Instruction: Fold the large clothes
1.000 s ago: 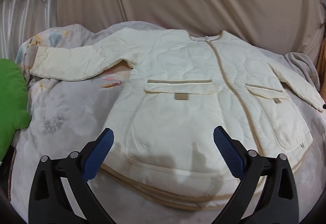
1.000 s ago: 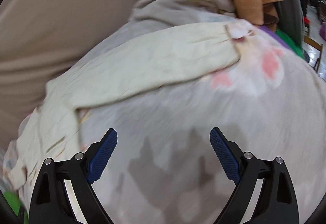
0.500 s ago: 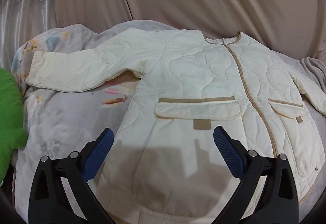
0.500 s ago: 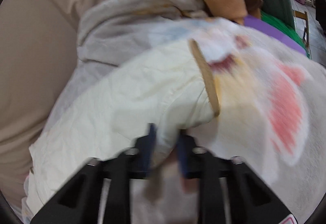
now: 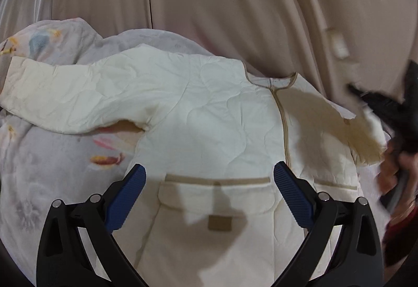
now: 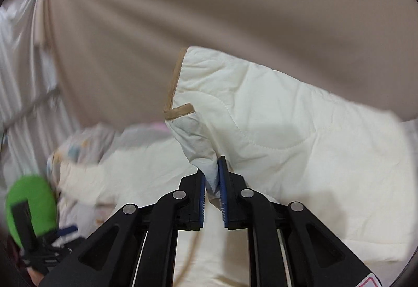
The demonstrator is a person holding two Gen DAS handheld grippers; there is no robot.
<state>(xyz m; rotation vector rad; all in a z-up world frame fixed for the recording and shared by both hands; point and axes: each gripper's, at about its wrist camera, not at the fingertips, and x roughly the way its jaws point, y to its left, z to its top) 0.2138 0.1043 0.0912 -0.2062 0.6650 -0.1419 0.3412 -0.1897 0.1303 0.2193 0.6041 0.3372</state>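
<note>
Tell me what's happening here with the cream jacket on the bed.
A person is folding a cream quilted jacket spread on a floral blanket. The right gripper, whose jaws have just been closing, pinches the cuff end of one sleeve, lifted and carried over the jacket's body. The left gripper hangs open above the chest pocket, holding nothing. The other sleeve lies stretched out flat.

Jacket (image 5: 209, 117) hem cut off below
</note>
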